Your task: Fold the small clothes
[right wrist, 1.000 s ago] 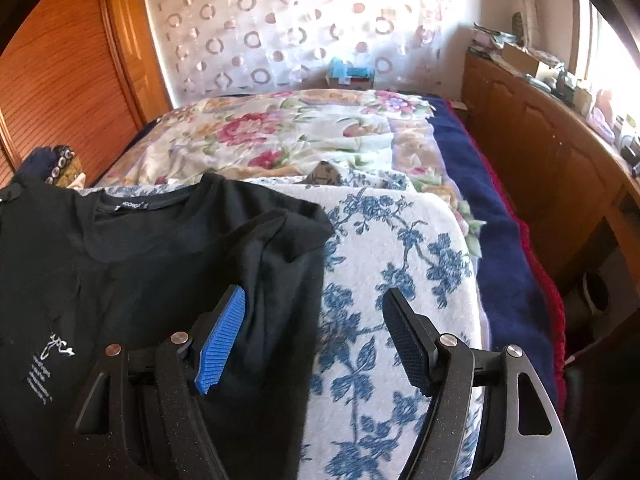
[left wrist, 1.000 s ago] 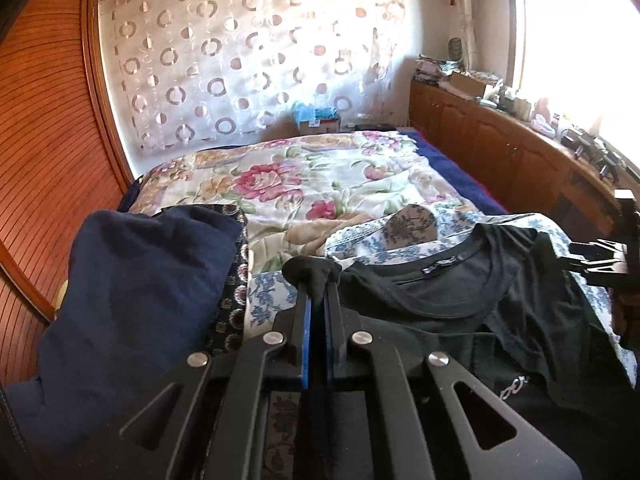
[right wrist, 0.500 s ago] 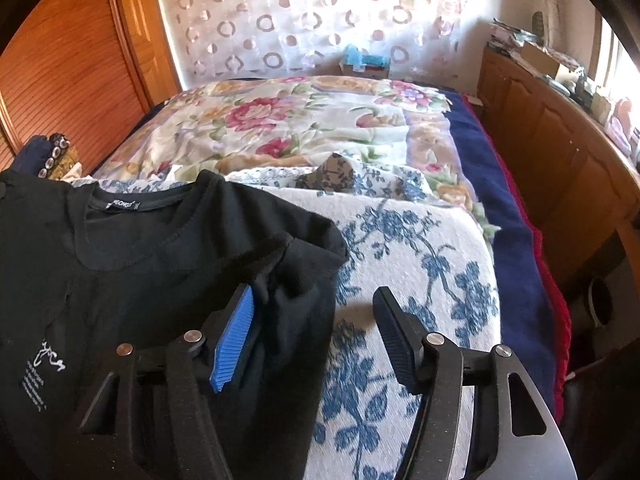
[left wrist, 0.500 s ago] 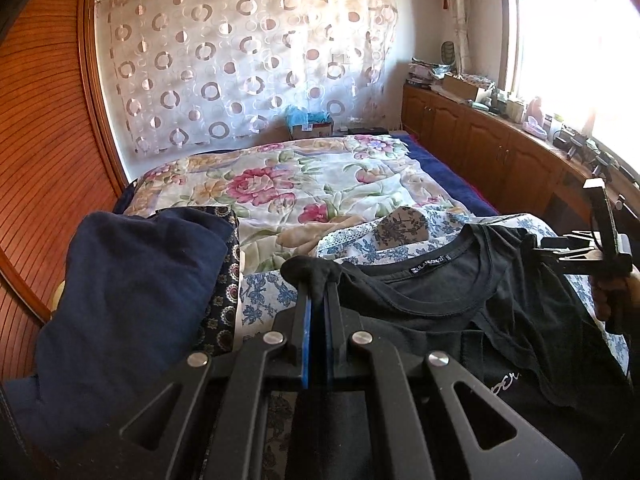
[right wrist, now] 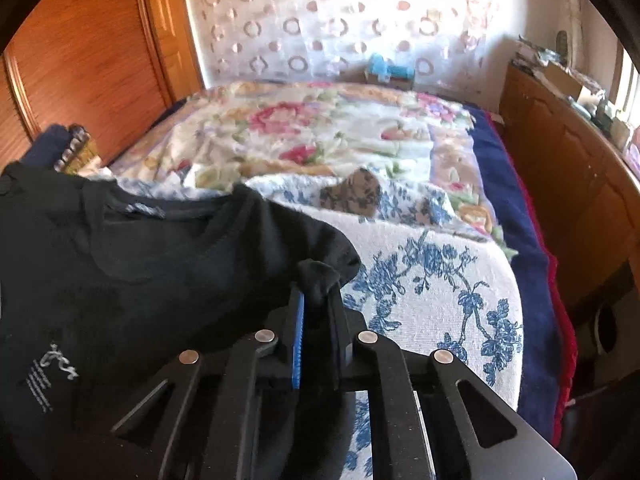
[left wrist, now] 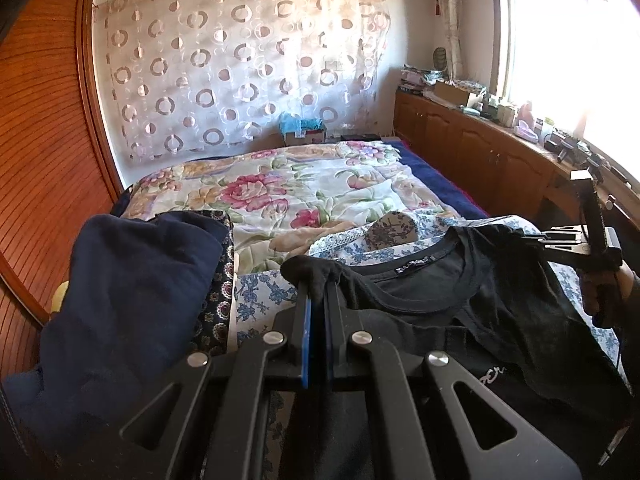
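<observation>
Left gripper (left wrist: 316,280) fingers clamped on black shirt (left wrist: 460,300) shoulder, right gripper (right wrist: 318,284) fingers clamped on other shoulder; shirt over blue-flowered cloth (right wrist: 432,280) on bed (left wrist: 300,192).

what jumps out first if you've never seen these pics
A black t-shirt lies across the near end of the bed, each shoulder pinched in a shut gripper: the left gripper and the right gripper. Behind it lies a bright floral quilt, with a heap of dark blue clothes to the left.
</observation>
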